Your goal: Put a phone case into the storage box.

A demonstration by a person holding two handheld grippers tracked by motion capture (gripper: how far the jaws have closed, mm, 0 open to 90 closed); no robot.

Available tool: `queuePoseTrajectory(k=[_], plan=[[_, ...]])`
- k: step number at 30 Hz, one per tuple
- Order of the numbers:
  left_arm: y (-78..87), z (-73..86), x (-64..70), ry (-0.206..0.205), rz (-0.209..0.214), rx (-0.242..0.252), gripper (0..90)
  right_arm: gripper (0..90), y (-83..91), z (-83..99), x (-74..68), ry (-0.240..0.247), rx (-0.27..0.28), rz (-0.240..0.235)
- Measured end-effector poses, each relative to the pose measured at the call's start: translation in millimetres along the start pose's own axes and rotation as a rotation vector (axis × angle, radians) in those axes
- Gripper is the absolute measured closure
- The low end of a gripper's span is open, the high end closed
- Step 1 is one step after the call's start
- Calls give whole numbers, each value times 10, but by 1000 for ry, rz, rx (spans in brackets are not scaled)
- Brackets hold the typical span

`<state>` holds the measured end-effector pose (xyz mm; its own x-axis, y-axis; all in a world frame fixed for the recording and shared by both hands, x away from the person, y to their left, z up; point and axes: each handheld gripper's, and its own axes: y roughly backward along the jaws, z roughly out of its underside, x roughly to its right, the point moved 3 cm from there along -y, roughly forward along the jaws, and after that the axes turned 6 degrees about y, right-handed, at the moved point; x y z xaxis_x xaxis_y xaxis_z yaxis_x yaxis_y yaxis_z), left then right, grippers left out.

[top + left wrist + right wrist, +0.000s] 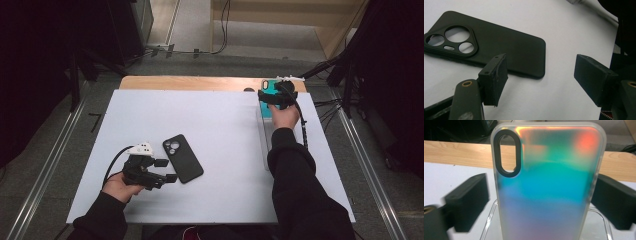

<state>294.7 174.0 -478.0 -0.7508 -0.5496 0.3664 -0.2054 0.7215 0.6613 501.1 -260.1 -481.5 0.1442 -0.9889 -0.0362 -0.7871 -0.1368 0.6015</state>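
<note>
A black phone case (182, 158) lies back side up on the white table (225, 190), its camera cut-outs (456, 37) pointing away from me. My left gripper (167, 170) is just left of it, low over the table, open and empty; in the left gripper view its pads (495, 77) sit short of the case's near edge (524, 72). At the far right an iridescent teal phone case (549, 185) stands upright in a clear holder (489, 220). My right gripper (273, 99) is open with a jaw on each side of that case, a thin gap showing at the left jaw.
A bare wooden strip (190, 83) runs along the table's far edge, with a small dark object (248, 90) on it. The clear holder (263, 140) stretches along the table's right side under my right forearm. Cables and dark stands surround the table on the floor.
</note>
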Motion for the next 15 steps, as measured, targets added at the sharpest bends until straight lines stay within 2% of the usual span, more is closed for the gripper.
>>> queuePoseTrajectory(k=[8,15], plan=[[1,-4,-6,6,0,0,272,10,68,-14,20,-23,-30,-38],[-5,-19,-2,11,-4,1,272,10,203,-26,36,-35,-88,-65]])
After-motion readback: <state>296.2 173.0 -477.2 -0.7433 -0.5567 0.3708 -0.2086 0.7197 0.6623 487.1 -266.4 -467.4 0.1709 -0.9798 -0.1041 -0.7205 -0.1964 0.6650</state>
